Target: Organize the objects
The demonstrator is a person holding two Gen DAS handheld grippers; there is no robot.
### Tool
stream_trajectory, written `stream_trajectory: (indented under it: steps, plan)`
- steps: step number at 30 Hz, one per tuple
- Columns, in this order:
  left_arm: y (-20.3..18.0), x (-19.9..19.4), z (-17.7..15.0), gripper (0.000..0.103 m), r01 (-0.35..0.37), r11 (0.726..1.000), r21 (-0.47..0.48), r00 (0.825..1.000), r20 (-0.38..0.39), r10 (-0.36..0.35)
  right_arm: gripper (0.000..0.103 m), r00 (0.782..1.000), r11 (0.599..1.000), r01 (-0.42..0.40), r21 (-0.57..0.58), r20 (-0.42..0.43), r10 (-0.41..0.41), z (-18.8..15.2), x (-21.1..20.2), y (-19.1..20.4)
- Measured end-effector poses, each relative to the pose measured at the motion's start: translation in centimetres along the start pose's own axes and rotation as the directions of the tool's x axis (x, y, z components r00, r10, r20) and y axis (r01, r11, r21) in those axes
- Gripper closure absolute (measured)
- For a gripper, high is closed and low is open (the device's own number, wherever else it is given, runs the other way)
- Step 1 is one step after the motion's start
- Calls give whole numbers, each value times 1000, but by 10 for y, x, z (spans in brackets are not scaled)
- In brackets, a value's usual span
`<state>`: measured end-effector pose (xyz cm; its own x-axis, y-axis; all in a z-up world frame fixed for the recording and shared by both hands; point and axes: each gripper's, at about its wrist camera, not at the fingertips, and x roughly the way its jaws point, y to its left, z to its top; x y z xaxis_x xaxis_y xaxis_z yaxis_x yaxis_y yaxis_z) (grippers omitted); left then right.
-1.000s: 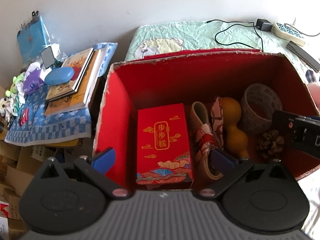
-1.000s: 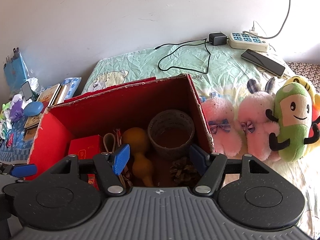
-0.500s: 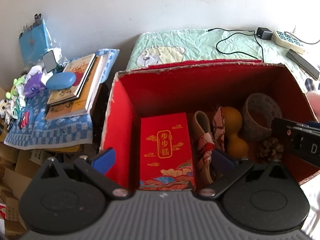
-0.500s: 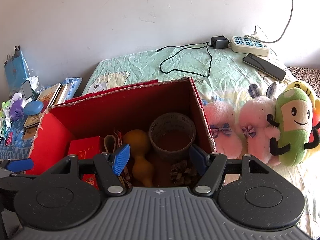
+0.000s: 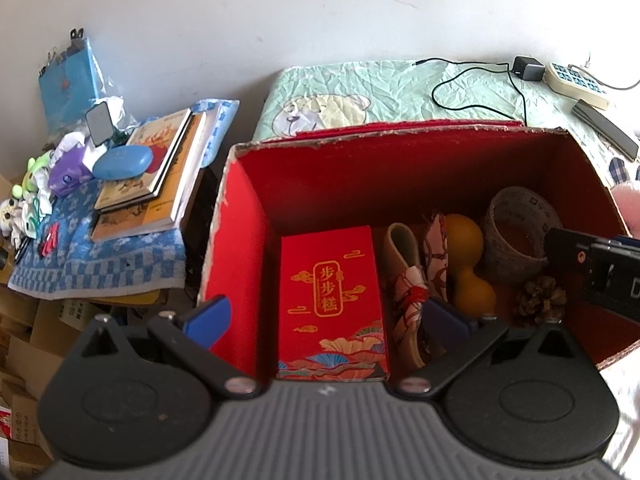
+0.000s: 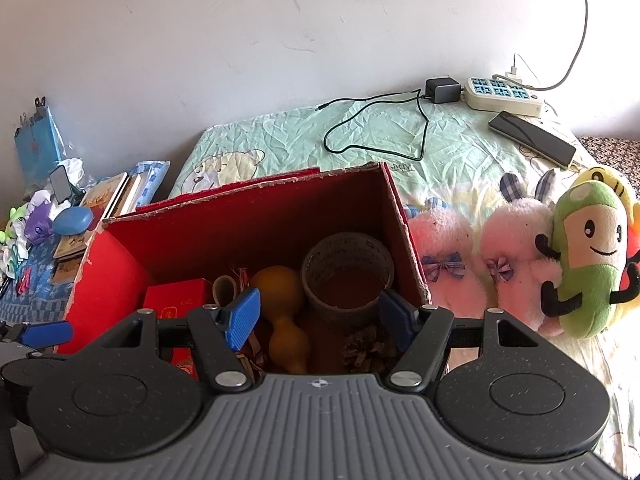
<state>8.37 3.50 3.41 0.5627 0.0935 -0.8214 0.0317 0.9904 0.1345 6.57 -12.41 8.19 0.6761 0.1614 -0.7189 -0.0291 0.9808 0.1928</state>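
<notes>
Both spread and empty above the red box (image 6: 120,276): left gripper (image 5: 326,320) by its near-left corner, right gripper (image 6: 320,320) at the near-right. Packed inside: red packet (image 5: 332,300), gourd (image 6: 280,304), tape roll (image 6: 346,276), likely for tidiness. Plush toys (image 6: 520,256) outside on the bed. Slightly higher than earlier.
</notes>
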Motion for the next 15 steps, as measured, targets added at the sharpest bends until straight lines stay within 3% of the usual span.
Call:
stream_trajectory:
  steps: [15]
  plan:
    - [-4, 4, -1, 1, 5, 1000, 5, 1000, -6, -5, 35, 1000, 1000, -18, 6, 8, 18, 2, -1, -1]
